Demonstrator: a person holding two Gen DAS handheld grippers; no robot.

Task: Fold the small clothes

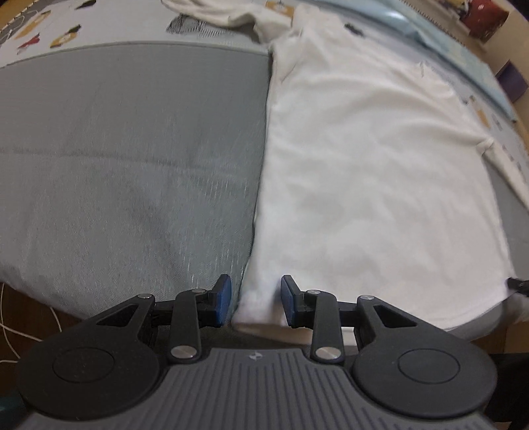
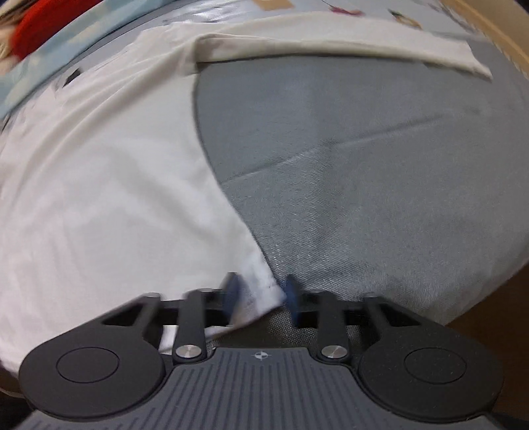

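A white T-shirt (image 1: pixel 363 182) lies flat on a grey bed cover (image 1: pixel 115 165), with its hem towards me. In the left wrist view my left gripper (image 1: pixel 254 301) points down at the shirt's near left corner. That corner sits between the blue pads, which stand apart from it. In the right wrist view the same T-shirt (image 2: pixel 99 198) fills the left half. My right gripper (image 2: pixel 262 297) straddles its near right corner. Its blurred blue pads stand apart with the cloth corner between them.
A second whitish garment (image 1: pixel 224 13) lies crumpled at the far end, and a cream cloth strip (image 2: pixel 330 43) lies beyond the grey cover (image 2: pixel 363 165). A patterned sheet (image 1: pixel 49 29) and a light blue cushion (image 1: pixel 463 43) border it. The bed's near edge drops to brown floor (image 1: pixel 20 317).
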